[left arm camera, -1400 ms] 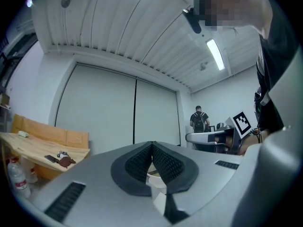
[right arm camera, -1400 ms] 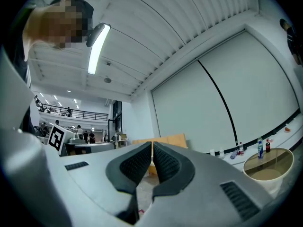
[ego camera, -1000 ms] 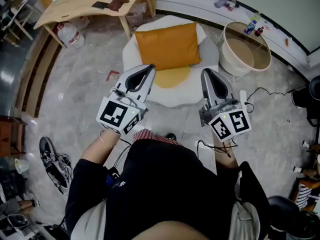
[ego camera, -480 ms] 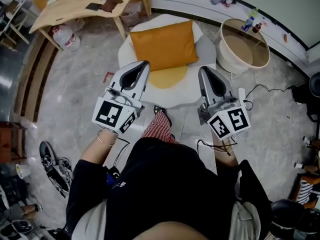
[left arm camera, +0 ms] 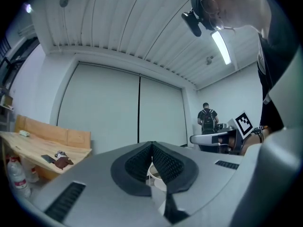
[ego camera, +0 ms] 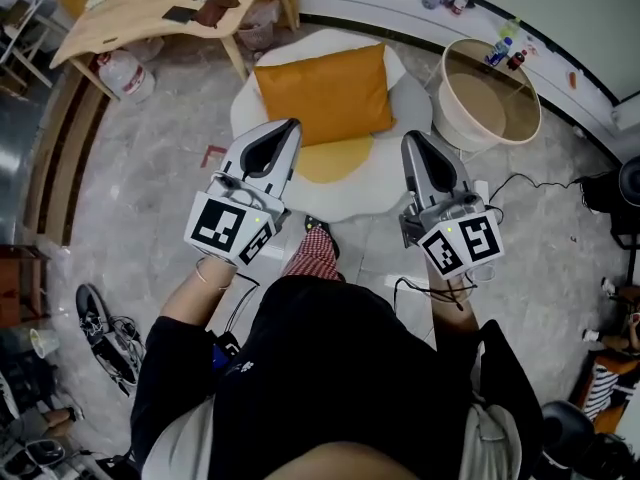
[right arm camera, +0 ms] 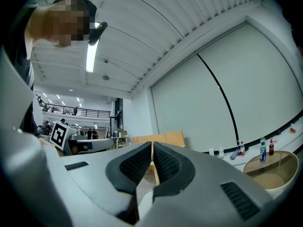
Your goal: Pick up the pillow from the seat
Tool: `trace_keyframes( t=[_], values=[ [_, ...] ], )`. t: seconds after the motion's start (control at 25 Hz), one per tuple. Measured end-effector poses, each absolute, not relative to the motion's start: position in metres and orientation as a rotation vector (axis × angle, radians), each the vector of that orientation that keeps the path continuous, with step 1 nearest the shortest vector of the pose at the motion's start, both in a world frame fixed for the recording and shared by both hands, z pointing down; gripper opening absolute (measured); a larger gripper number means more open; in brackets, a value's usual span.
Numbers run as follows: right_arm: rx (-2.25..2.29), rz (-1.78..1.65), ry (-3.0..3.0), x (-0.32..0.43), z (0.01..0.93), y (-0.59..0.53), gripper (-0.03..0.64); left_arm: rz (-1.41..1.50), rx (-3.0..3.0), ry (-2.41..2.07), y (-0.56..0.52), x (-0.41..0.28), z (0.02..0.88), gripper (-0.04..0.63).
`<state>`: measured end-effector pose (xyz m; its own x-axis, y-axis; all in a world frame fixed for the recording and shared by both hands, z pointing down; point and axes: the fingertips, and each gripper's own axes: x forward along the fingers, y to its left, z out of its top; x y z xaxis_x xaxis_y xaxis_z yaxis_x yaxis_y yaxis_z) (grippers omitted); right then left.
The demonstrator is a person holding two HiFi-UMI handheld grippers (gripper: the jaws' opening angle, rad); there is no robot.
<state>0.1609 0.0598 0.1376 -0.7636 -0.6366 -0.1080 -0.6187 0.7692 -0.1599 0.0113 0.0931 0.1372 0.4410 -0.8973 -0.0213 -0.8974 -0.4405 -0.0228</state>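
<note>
Marbled grey floor fills the head view, with a wooden desk (ego camera: 150, 13) at upper left. At upper centre the orange pillow (ego camera: 325, 93) lies flat on the white seat (ego camera: 350, 196), just above both tool tips in the frame. The jaws of the left tool (ego camera: 288, 128) and the right tool (ego camera: 412, 140) are pressed together, with nothing between them. The pillow looks plump, soft and light, with a smooth, perhaps slick cover, and will likely sag when lifted. Pinching its two near corners, one per tool, seems the surest hold.
</note>
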Motion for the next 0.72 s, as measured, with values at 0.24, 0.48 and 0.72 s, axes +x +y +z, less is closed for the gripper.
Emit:
trace_keyframes(
  t=[0.24,0.48,0.72],
  values=[
    [-0.975,-0.19,2.812,0.15,0.143,0.035,0.025,0.01,-2.644,1.665,0.067,0.003,0.142,0.009],
    [-0.977,-0.208,2.806,0.148,0.147,0.01,0.025,-0.001,-2.653,1.666,0.045,0.0,0.147,0.009],
    [-0.95,-0.217,2.817,0.139,0.151,-0.012,0.025,0.0,-2.64,1.685,0.021,-0.011,0.149,0.009]
  ],
)
